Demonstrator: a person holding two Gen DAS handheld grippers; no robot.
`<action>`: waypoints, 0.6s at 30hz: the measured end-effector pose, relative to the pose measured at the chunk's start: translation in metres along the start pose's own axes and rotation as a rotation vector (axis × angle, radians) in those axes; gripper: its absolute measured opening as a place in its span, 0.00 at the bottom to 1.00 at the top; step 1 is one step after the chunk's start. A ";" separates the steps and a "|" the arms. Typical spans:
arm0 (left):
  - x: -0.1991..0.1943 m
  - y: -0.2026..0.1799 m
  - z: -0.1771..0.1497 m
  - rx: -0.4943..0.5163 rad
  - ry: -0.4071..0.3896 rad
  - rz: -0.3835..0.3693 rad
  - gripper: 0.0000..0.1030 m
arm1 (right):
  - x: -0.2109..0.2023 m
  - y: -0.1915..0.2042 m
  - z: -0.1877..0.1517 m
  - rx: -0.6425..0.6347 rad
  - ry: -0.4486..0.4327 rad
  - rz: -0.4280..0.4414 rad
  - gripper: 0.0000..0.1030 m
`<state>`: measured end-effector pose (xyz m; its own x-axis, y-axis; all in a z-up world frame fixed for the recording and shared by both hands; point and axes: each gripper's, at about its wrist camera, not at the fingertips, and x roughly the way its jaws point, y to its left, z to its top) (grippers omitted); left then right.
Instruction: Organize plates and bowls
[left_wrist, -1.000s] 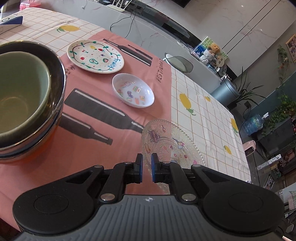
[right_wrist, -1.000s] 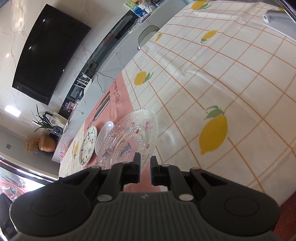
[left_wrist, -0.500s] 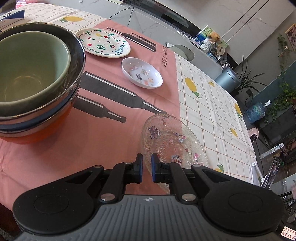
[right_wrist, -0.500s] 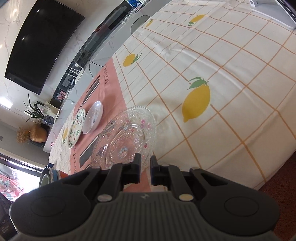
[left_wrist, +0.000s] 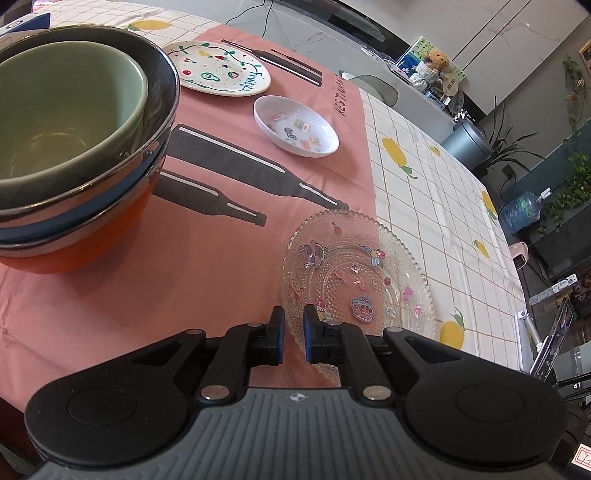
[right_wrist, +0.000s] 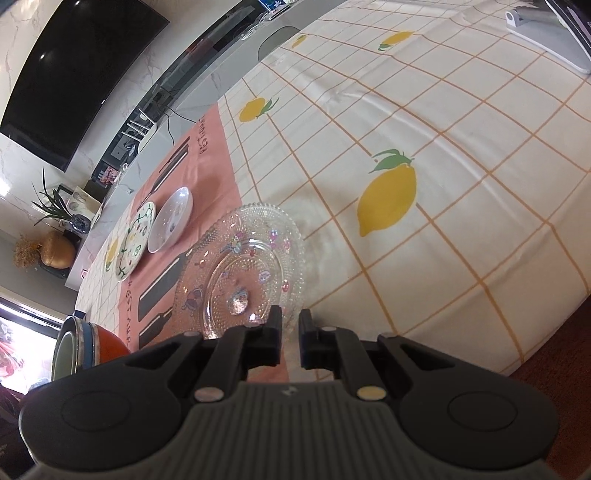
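Note:
A clear glass plate (left_wrist: 354, 273) with cartoon stickers hovers over the seam between pink and lemon cloth. My left gripper (left_wrist: 293, 332) is shut on its near-left rim. From the other side the same glass plate (right_wrist: 243, 273) has my right gripper (right_wrist: 290, 332) shut on its near rim, and its light pattern falls on the cloth beside it. A stack of bowls (left_wrist: 74, 147), green inside steel over blue and orange, stands at the left. Farther back lie a fruit-pattern plate (left_wrist: 218, 70) and a small white dish (left_wrist: 295, 125). Neither gripper shows in the other's view.
The pink runner (left_wrist: 184, 295) with bottle prints covers the left of the table, the lemon cloth (right_wrist: 443, 147) the right. A grey stand (right_wrist: 546, 40) sits at the far right corner. The table's front edge drops to the floor at lower right (right_wrist: 554, 354). A chair back (left_wrist: 369, 83) stands behind.
Both cameras have tipped, so the bowl stack, the far dishes and the lemons slid across the views. The glass plate kept its place at both grippers' fingertips.

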<state>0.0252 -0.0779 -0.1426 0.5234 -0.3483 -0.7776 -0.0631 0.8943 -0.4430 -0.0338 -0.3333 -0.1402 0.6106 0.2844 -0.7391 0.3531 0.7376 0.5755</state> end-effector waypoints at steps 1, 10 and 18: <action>0.000 -0.001 0.000 0.001 0.001 0.000 0.11 | 0.000 0.001 0.000 -0.005 0.001 -0.003 0.07; -0.004 -0.002 0.002 0.006 0.003 0.005 0.11 | -0.001 0.011 -0.001 -0.065 -0.011 -0.035 0.14; -0.014 -0.008 0.004 0.043 -0.035 0.037 0.23 | -0.015 0.029 0.000 -0.192 -0.084 -0.089 0.36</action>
<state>0.0211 -0.0792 -0.1261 0.5513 -0.3055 -0.7764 -0.0467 0.9178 -0.3943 -0.0326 -0.3157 -0.1127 0.6426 0.1668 -0.7478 0.2716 0.8631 0.4259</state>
